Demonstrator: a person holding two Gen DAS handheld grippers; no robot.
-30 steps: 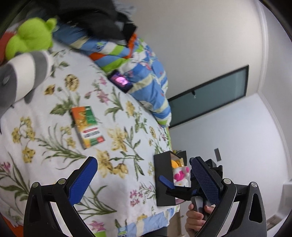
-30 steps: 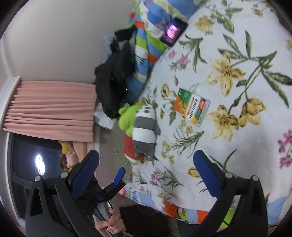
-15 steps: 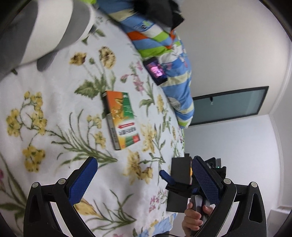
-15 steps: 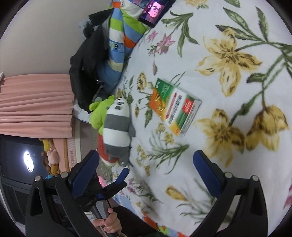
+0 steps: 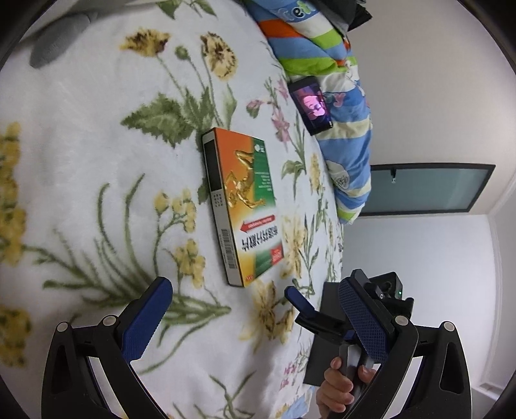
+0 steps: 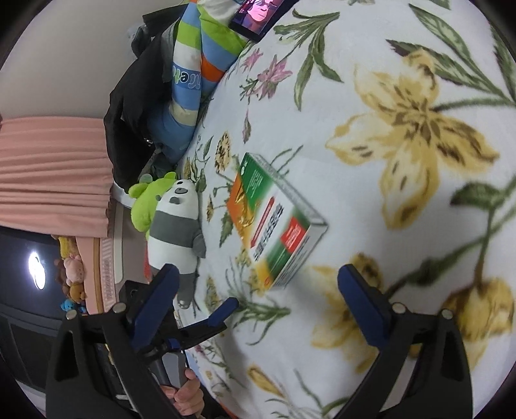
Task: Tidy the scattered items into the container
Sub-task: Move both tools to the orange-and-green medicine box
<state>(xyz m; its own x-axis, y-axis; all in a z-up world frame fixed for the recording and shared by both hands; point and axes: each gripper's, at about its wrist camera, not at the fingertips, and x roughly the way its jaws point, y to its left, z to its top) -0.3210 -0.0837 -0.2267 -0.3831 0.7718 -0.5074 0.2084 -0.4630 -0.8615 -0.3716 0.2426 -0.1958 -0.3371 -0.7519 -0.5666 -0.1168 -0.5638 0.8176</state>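
Note:
An orange and green flat box [image 5: 245, 206] lies on the flowered bedspread [image 5: 96, 180]; it also shows in the right wrist view [image 6: 274, 219]. My left gripper [image 5: 254, 319] is open and empty, just short of the box's near end. My right gripper [image 6: 267, 290] is open and empty, its fingers either side of the box's near corner without touching it. A black container [image 5: 325, 341] stands at the bed's edge, mostly hidden behind my right gripper as the left wrist view shows it. A panda plush [image 6: 175, 225] and a green plush [image 6: 148, 203] lie at the bed's far side.
A lit phone [image 5: 311, 104] leans on a striped blue pillow [image 5: 338, 96]; the phone also shows in the right wrist view [image 6: 258, 16]. A black garment [image 6: 132, 116] is heaped by the pillow. Pink curtains [image 6: 48, 167] and a dark window are beyond the bed.
Both grippers have moved closer to the orange and green box, which now looms larger in both views. Both stay open. The box has not moved.

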